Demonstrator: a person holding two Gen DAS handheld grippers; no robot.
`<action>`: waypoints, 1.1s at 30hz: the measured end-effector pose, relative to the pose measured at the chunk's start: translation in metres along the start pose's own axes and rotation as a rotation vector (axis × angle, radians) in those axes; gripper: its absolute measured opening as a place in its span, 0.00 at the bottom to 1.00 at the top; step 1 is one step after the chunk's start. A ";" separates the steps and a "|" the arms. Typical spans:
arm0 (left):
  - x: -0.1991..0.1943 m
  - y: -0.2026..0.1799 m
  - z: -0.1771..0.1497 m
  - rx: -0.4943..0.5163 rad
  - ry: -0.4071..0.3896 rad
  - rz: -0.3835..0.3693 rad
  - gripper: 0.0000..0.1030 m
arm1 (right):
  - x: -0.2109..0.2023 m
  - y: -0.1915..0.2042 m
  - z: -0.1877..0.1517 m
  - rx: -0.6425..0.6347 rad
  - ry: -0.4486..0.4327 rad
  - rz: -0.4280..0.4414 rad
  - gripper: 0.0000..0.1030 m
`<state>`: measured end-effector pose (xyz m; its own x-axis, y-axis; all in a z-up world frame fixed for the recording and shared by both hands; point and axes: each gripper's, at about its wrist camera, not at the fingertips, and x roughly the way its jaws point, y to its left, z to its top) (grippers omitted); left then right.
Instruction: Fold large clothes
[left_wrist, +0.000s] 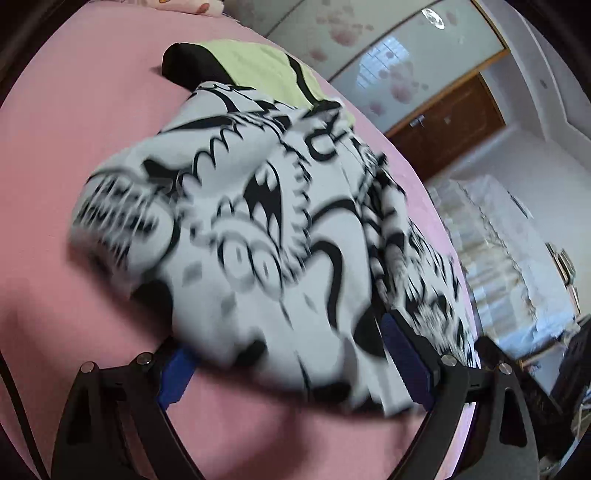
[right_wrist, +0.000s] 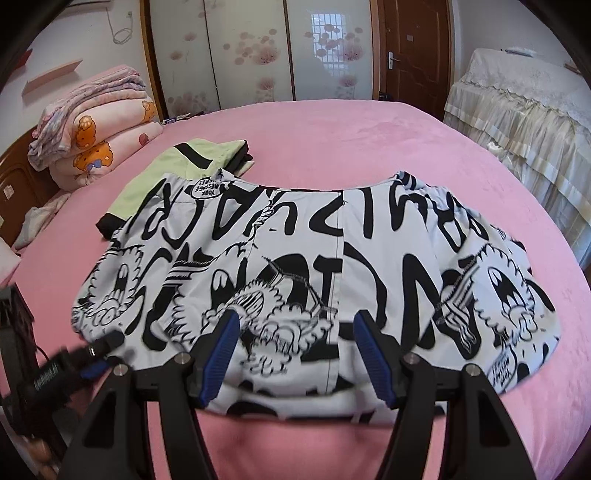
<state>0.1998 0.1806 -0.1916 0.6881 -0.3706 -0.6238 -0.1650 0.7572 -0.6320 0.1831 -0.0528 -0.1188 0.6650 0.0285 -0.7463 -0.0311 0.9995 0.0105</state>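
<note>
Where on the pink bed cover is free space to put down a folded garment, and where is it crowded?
The pink bed cover is bare beyond the white garment with black cartoon print, toward the wooden door, and on its right side. It is crowded on the left: a folded pale green and black garment touches the print garment, near stacked pink quilts.

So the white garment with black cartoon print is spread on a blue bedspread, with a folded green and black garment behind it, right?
Not quite. The bedspread is pink, not blue, as the right wrist view shows. The white garment with black cartoon print does lie spread on it, with the folded green and black garment behind.
</note>
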 end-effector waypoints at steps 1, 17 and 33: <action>0.005 0.001 0.005 -0.012 -0.007 -0.002 0.89 | 0.004 0.000 0.002 -0.002 -0.002 -0.002 0.62; 0.007 -0.056 0.037 0.100 -0.217 0.167 0.10 | 0.095 0.018 0.017 -0.150 0.107 -0.030 0.19; -0.016 -0.246 0.007 0.522 -0.265 0.077 0.08 | 0.087 -0.037 0.009 0.066 0.225 0.280 0.19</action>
<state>0.2346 0.0040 -0.0225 0.8523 -0.2078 -0.4800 0.1016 0.9660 -0.2378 0.2488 -0.0870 -0.1786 0.4563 0.3039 -0.8363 -0.1357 0.9526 0.2721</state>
